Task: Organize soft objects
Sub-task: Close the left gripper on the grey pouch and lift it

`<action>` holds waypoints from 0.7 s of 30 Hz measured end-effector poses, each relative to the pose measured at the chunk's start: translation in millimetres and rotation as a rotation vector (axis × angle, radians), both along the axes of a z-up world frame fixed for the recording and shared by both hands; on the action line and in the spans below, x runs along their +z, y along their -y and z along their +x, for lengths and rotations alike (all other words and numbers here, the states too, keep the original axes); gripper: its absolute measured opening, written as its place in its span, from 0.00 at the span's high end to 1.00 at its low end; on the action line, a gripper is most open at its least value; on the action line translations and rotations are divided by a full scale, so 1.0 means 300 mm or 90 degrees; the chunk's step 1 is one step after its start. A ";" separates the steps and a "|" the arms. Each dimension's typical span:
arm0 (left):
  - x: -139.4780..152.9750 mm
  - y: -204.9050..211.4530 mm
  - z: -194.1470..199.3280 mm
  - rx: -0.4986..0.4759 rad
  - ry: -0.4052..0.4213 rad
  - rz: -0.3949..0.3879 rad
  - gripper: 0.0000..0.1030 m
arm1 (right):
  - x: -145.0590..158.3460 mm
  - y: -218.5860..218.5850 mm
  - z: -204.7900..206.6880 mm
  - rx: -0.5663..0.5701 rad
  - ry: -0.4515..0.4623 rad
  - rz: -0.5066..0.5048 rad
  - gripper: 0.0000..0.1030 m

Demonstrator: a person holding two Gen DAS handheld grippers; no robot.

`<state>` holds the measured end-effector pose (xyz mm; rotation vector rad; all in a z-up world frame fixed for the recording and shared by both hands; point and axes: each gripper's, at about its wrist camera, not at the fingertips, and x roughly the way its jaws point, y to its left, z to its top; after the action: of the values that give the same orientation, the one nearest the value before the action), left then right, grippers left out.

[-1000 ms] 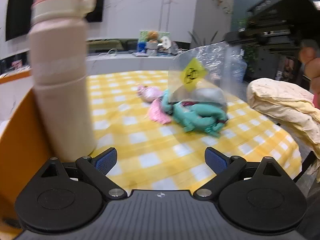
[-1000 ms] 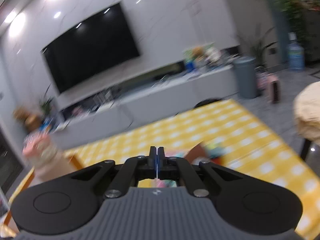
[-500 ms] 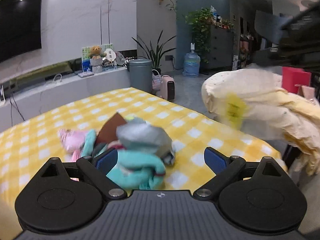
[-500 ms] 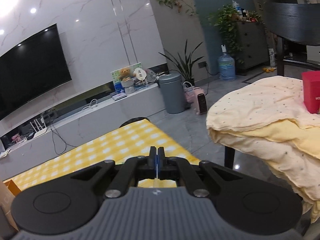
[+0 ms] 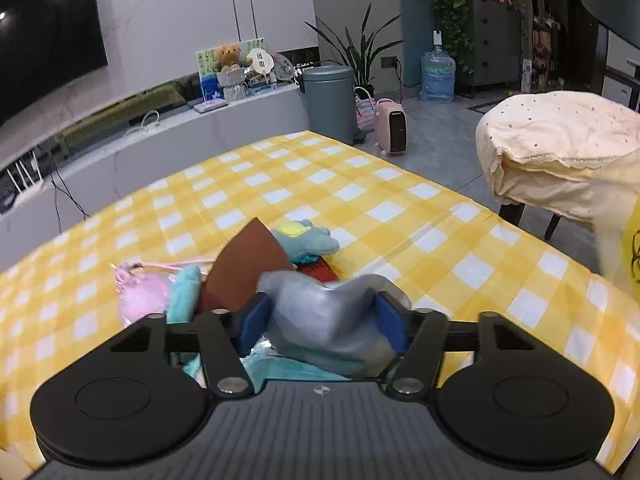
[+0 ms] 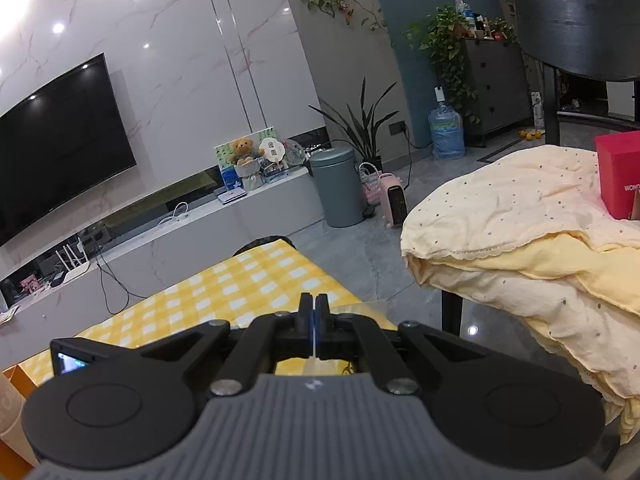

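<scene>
On the yellow checked table (image 5: 360, 184) lies a heap of soft toys, and my left gripper (image 5: 323, 322) has just been narrowing around the grey plush (image 5: 320, 312) on top, blue pads at both its sides. I should squeeze gently and lift straight up. My right gripper (image 6: 312, 312) is pressed together, pinching a clear bag's edge (image 6: 316, 360).

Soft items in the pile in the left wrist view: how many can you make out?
4: grey one between the left gripper pads, teal toy behind, pink pouch left, brown piece centre. More may be hidden underneath.
</scene>
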<state>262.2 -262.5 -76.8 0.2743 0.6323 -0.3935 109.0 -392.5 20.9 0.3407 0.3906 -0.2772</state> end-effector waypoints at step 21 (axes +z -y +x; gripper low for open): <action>0.120 -0.111 -0.135 0.038 -0.129 -0.120 1.00 | -0.038 -0.071 0.034 0.068 -0.063 -0.013 1.00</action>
<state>221.8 -229.2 -40.9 0.0348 0.7941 -0.4236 119.2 -371.4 9.4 0.2857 0.5014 -0.1941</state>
